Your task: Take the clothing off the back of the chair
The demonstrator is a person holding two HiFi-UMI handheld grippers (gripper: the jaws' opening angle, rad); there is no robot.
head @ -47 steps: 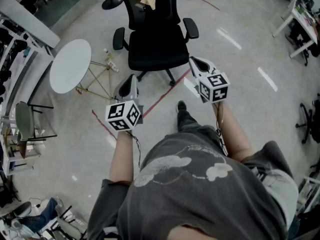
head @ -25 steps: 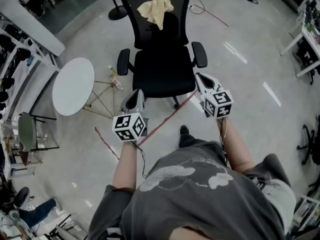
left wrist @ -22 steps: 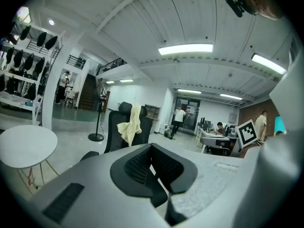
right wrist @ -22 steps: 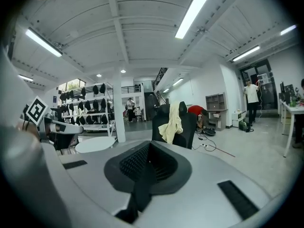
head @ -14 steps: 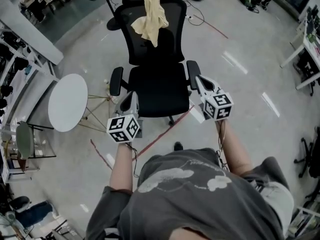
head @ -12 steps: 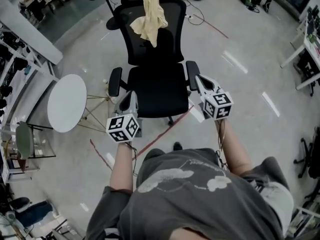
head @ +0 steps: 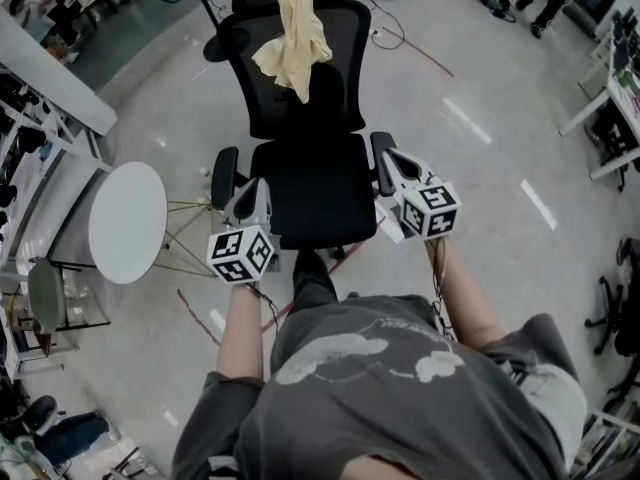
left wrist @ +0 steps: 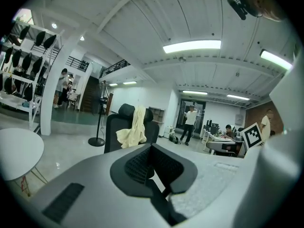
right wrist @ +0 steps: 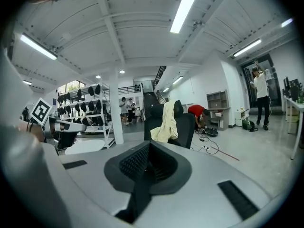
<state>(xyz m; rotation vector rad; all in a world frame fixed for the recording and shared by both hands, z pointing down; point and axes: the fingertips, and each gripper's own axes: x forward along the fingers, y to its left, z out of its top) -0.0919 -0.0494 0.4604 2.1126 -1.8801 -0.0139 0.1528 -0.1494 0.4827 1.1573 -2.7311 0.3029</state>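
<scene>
Currently approach step: clothing (head: 290,43) draped over chair (head: 315,183) back, untouched. Left claw (head: 252,192), right claw (head: 396,164): closed, empty, flanking chair seat. Next: open, reach backrest.

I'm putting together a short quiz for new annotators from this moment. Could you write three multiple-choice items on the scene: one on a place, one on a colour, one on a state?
1. Where is the pale yellow garment?
A. On the seat
B. Draped over the backrest of the black chair
C. On the floor

2. What colour is the top of the round table?
A. Black
B. White
C. Red

3. How do the jaws of the left gripper and the right gripper stand?
A. Both together, with nothing between them
B. Both wide apart
C. Both closed on the garment

Answers:
1 B: the garment hangs over the top of the backrest in every view.
2 B: the top shows white at the left of the head view.
3 A: each gripper view shows its jaws together and empty, with the chair some way ahead.
</scene>
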